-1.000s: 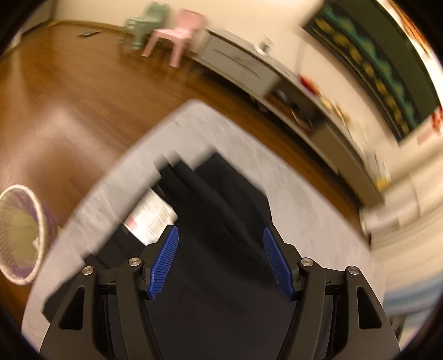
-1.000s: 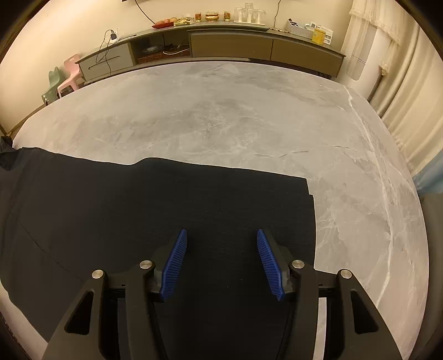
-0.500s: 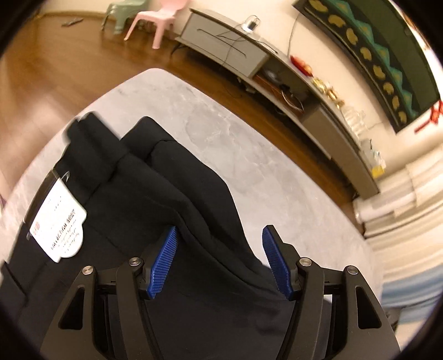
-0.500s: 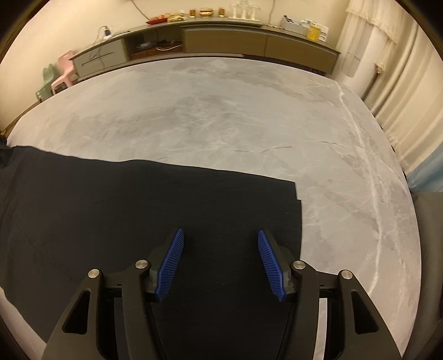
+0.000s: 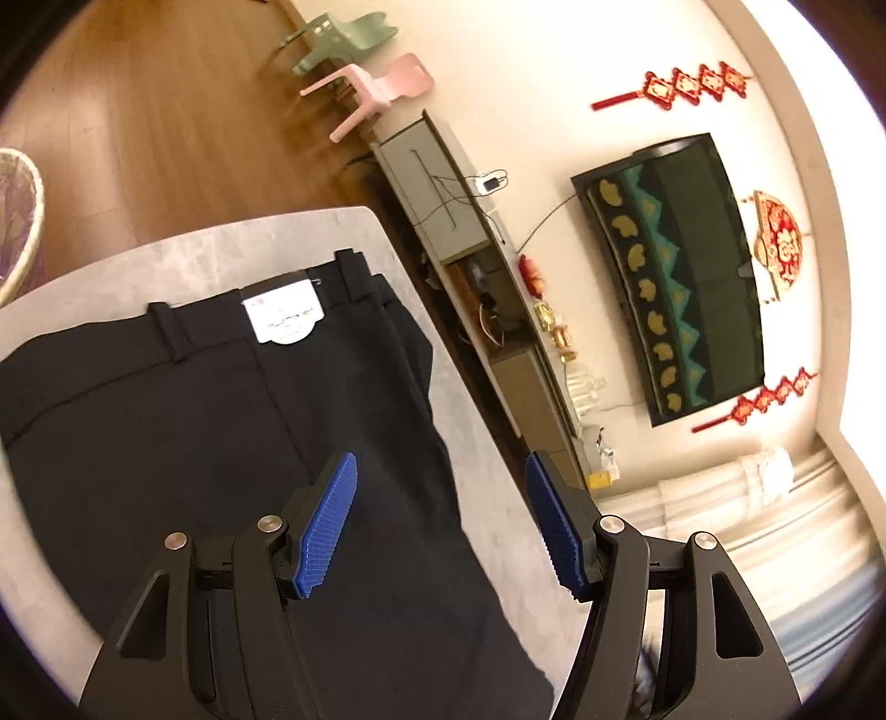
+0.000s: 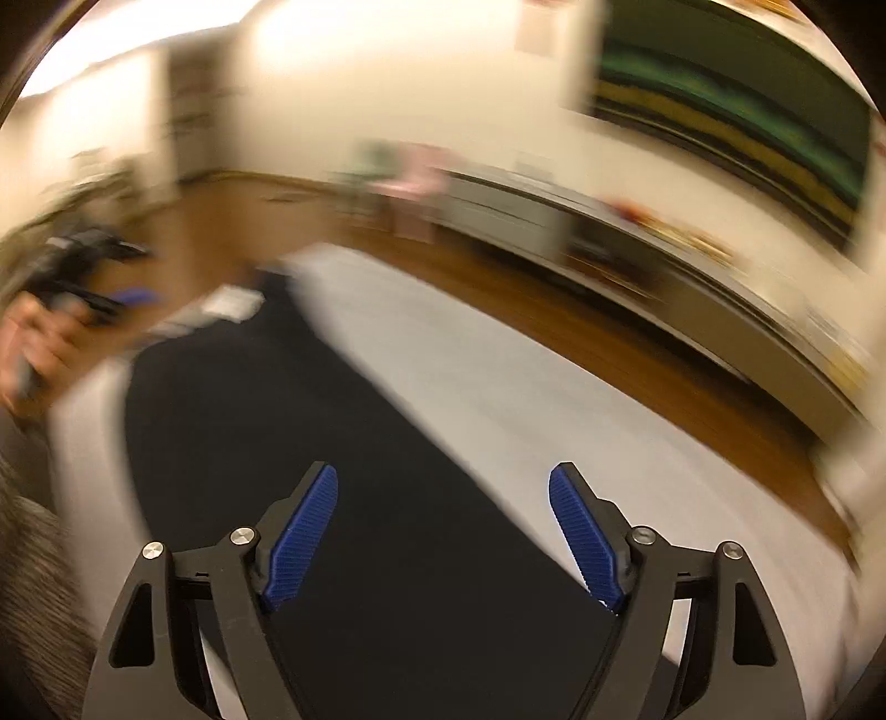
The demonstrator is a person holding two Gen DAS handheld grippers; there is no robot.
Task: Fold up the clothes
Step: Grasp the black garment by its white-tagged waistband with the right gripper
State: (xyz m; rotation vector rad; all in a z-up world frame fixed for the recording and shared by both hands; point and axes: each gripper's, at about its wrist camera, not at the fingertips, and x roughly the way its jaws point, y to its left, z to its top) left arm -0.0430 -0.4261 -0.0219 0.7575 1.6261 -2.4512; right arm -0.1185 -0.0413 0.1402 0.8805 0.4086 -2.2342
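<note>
Black trousers [image 5: 221,421] lie flat on the grey marble table [image 5: 482,443], waistband at the far end with a white tag [image 5: 283,317] on it. My left gripper [image 5: 437,520] is open and empty above the trousers' right edge. My right gripper [image 6: 443,537] is open and empty above the trouser leg [image 6: 310,443]; its view is motion-blurred. The left gripper [image 6: 111,293] in the person's hand also shows at the far left of the right wrist view.
A TV cabinet [image 5: 454,221] runs along the wall beyond the table's far edge, with a TV [image 5: 681,266] above. Pink [image 5: 376,88] and green [image 5: 343,39] small chairs stand on the wooden floor. A basket [image 5: 16,221] sits at the left.
Both grippers have swung round. The left view now looks along the flattened trousers to the waistband. The right gripper has turned left and its jaws have opened wider.
</note>
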